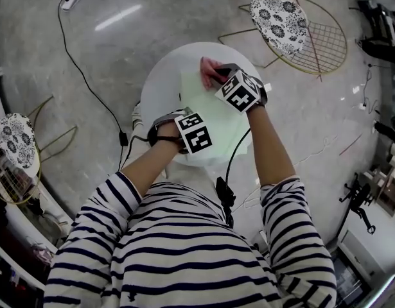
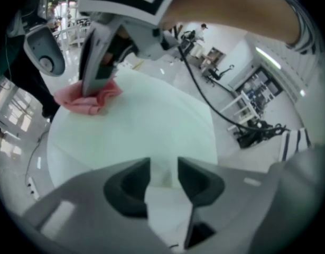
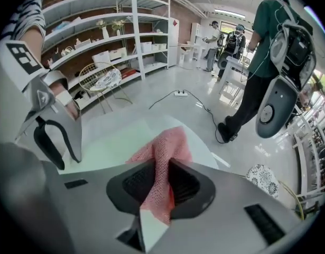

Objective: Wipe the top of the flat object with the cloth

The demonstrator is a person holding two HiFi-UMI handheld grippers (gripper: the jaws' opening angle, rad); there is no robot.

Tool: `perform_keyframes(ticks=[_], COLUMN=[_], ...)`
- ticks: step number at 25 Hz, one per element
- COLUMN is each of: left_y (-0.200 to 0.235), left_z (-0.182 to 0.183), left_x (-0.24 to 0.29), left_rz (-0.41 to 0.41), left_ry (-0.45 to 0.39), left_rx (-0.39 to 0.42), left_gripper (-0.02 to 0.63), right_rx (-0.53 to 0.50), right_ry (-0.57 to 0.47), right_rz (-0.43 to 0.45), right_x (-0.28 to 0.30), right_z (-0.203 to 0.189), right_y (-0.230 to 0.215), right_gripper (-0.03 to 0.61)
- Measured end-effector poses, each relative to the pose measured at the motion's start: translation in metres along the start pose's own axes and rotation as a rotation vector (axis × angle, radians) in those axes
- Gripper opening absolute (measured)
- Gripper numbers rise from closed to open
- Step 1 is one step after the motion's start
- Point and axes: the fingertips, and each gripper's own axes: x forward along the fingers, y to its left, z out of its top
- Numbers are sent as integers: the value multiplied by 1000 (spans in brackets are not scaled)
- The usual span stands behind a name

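The right hand-held gripper [image 3: 161,168] has its jaws clamped on a bunched pink mesh cloth [image 3: 166,144], which spills out ahead of the pads and rests on the far end of the pale green flat sheet [image 1: 216,117]. That sheet lies across the top of a round white desk [image 1: 155,85]. From the cloth, nearly all of the sheet's bare surface stretches back toward the person. Its longer side seems to run along that same far-to-near line, so I judge a wiping stroke would have to pull the cloth toward the body, or sweep it side to side while working nearer. The right hand is plainly the nearer one to the work, being already on it. The left hand-held gripper [image 2: 163,169] sits at the sheet's near left edge with its jaws apart and pinching nothing; through the gap show the green sheet and the white desk beneath. From there it could steady the sheet, which looks thin and light enough to slide. The desk is small, and the sheet reaches close to its rim on the near side. Around it lies a glossy grey floor [image 1: 120,31] with a trailing black cable [image 1: 88,85]. A gold wire chair with a floral cushion [image 1: 279,15] stands just beyond. White shelving [image 3: 99,36] and people standing further off [image 3: 262,52] fill the room.
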Motion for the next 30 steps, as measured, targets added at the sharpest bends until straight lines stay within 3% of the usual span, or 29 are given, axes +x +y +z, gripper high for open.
perform_keyframes(ticks=[6,13,19,22,26,30], left_y=[15,43,52,54,55,55], left_z=[33,66,64,63,63,60], left_x=[-18,0,15,19,20,20], left_rz=[106,154,195,204,195,195], left_ry=[-82,-28,61,63,69,74], left_rx=[107,200,285,283,260,245], left_gripper=[172,207,212,216,216,215], right_rx=[-77,-133,-138,-148,-223,-239], right_ry=[1,85,168,184,184,257], right_rz=[62,224,311,332,295,260], right_x=[17,47,59,63,64,56], right_z=[52,85,72,67,60,30], right_y=[-12,1,16,18,4,-12], right_gripper=[71,71,70,64,63,61])
